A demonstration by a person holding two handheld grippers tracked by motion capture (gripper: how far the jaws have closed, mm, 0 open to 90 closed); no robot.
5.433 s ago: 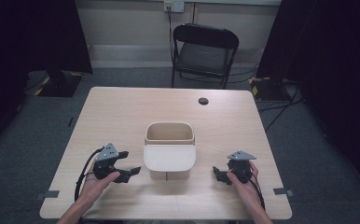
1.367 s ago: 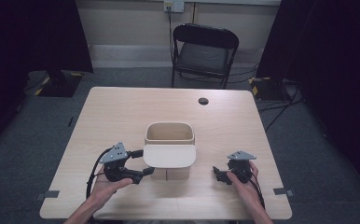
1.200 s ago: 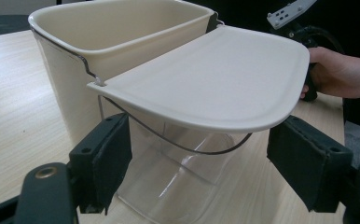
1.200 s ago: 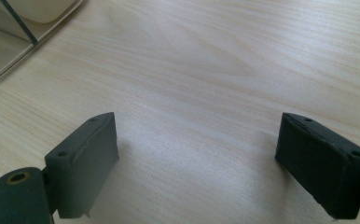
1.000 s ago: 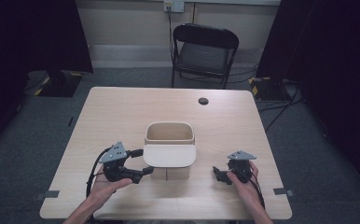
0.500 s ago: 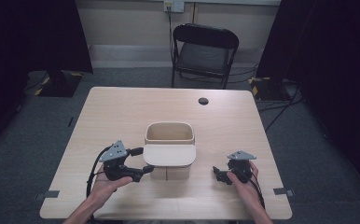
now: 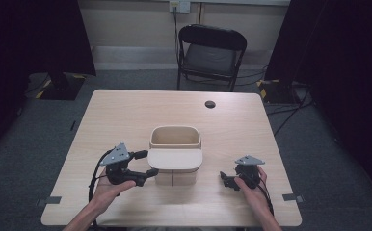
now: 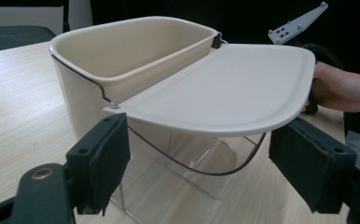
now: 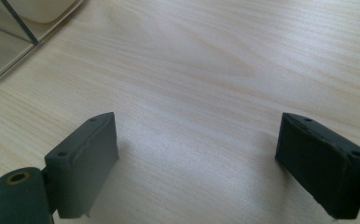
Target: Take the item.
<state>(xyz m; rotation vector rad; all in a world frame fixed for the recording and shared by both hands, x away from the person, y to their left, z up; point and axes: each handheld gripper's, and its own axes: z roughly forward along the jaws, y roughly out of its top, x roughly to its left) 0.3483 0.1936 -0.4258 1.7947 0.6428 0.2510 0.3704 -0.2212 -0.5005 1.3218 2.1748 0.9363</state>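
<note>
Cream bin sits just beyond the left claw, jaws apart.

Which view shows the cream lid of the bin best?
The left gripper view: the lid is close, its whole top and rim visible. The high view shows it small. The right gripper view catches perhaps a cream corner.
</note>
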